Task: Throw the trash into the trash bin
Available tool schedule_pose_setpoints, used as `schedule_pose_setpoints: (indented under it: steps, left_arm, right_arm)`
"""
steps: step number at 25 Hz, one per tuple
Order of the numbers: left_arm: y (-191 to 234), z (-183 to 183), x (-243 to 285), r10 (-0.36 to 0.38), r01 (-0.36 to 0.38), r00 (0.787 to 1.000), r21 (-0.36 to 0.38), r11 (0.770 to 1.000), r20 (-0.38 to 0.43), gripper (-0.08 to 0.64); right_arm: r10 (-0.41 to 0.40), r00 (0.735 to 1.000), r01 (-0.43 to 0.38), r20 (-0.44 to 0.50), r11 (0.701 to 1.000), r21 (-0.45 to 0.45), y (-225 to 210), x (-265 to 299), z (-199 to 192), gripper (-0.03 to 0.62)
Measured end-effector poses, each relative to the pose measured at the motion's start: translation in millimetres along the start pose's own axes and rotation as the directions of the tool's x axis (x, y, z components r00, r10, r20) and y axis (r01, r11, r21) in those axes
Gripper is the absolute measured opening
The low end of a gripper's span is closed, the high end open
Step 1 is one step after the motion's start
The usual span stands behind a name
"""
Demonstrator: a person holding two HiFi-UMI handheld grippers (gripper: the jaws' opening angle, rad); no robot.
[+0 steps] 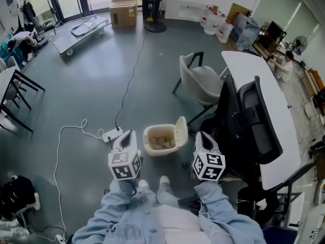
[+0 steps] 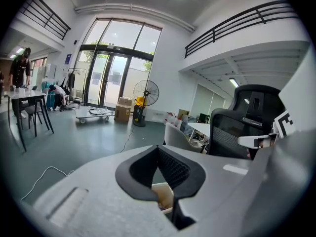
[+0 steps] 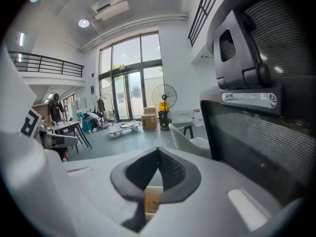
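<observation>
Step in hand: disposal appears complete, or nearly so. The trash bin (image 1: 147,138) stands on the floor with its lid (image 1: 181,130) swung up at the bin's 3 o'clock, and crumpled brownish trash (image 1: 161,143) lies inside it.

Left gripper (image 1: 130,133): jaws pressed together, nothing between them. It hangs just beside the bin at the bin's 9 o'clock.

Right gripper (image 1: 201,135): jaws likewise closed and empty, at the bin's 3 o'clock, just beyond the lid.

Each gripper view shows only a part of the bin's pale rim, low at 6 o'clock beneath the closed tips. Both tips therefore point past and above the bin, apart from it.

No loose trash is seen on the floor near the bin, though at this distance small scraps could escape notice.

Next move, as judged: if any item is left, a gripper must open and lower to it. Otherwise the lid calls for a push from the right gripper.
</observation>
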State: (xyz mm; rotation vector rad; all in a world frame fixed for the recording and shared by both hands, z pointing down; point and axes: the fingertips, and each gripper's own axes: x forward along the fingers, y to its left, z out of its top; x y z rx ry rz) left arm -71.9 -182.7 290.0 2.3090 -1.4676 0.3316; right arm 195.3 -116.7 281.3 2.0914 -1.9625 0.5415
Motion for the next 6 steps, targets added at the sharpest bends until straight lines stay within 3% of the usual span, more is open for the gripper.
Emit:
schedule_pose_setpoints:
  steps: [6]
  left_arm:
    - [-1.8, 3.8, 0.5, -0.005, 0.005, 1.0, 0.001, 1.0, 0.001, 0.0]
  right_arm:
    - [0.001, 1.0, -0.001, -0.005, 1.0, 0.001, 1.1, 0.1, 2.8, 0.003]
